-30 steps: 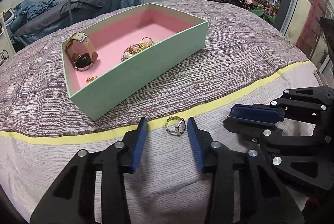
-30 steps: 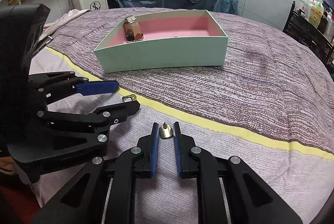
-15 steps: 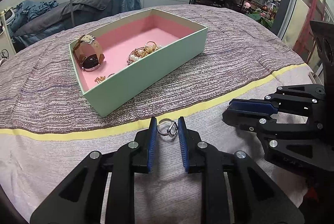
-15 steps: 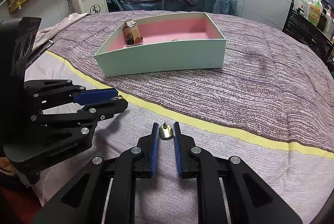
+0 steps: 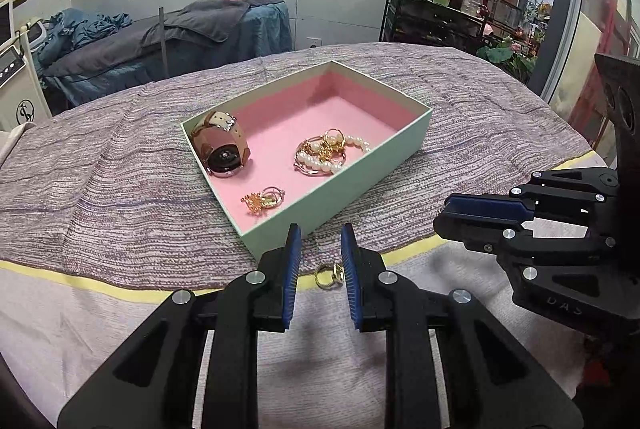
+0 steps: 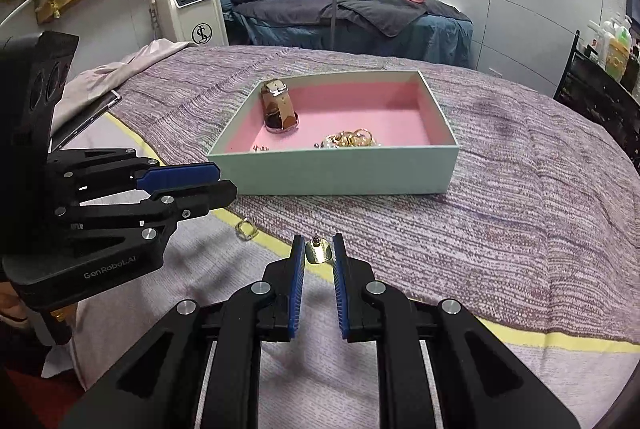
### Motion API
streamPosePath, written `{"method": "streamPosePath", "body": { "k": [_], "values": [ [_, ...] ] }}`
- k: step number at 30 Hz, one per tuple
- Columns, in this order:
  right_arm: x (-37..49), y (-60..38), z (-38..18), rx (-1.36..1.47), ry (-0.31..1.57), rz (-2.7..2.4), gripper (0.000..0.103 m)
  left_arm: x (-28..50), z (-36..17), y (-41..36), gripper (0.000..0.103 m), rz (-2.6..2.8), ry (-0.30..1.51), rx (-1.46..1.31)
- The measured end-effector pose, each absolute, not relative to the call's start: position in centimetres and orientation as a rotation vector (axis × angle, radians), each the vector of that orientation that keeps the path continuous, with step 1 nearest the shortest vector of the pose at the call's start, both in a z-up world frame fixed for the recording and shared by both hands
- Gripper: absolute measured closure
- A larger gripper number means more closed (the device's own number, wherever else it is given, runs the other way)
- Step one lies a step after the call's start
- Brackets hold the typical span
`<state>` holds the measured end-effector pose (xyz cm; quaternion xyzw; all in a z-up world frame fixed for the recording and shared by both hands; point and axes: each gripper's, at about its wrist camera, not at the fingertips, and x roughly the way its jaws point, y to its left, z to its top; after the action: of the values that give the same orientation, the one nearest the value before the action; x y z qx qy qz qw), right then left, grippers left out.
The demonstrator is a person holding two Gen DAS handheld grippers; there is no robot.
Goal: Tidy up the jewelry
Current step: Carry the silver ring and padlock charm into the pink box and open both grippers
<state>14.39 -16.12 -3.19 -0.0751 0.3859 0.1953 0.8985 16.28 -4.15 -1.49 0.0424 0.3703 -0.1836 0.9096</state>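
White lettering "GenRoboLAI" on the black body of the left claw (image 6: 224, 185), right-wrist view. Partial embossed letters "DAS" on the body of the right claw (image 5: 442, 219), left-wrist view. A circular monogram logo, apparently "SL", on the white floor-standing machine (image 6: 188, 1); its small display digits are illegible.

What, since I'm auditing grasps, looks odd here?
The left gripper has just closed its jaws on nothing: the ring lies loose at the bedspread's yellow stripe below it. The right gripper holds its gold earring.
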Motion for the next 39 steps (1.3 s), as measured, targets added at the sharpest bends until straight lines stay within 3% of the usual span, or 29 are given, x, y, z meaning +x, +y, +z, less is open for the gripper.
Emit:
{"method": "streamPosePath", "body": {
  "k": [15,21,25,28,30,32,39],
  "values": [
    [17.7,-15.6,-1.3,-0.157,0.741,0.394,0.090,18.0,-0.1,-3.1,0.081,-0.376,0.744,0.069],
    [17.9,-16.0,-2.2,-0.133,0.769,0.382,0.090,17.1,-3.4,-4.4,0.058,-0.403,0.820,0.077],
    [17.8,-16.3,-2.1,-0.130,0.766,0.380,0.090,17.3,-5.2,-5.0,0.055,-0.379,0.850,0.098],
    [17.7,-16.3,-2.1,-0.130,0.765,0.380,0.090,17.7,-6.3,-5.5,0.058,-0.386,0.878,0.102],
    [17.7,-16.3,-2.0,-0.130,0.766,0.382,0.090,17.6,-6.5,-5.7,0.075,-0.396,0.872,0.105],
    [17.6,-16.3,-2.0,-0.131,0.766,0.383,0.090,17.3,-6.4,-6.0,0.083,-0.405,0.870,0.115],
    [17.6,-16.3,-1.8,-0.129,0.761,0.385,0.090,16.8,-4.7,-5.9,0.083,-0.412,0.835,0.117]
  ]
}}
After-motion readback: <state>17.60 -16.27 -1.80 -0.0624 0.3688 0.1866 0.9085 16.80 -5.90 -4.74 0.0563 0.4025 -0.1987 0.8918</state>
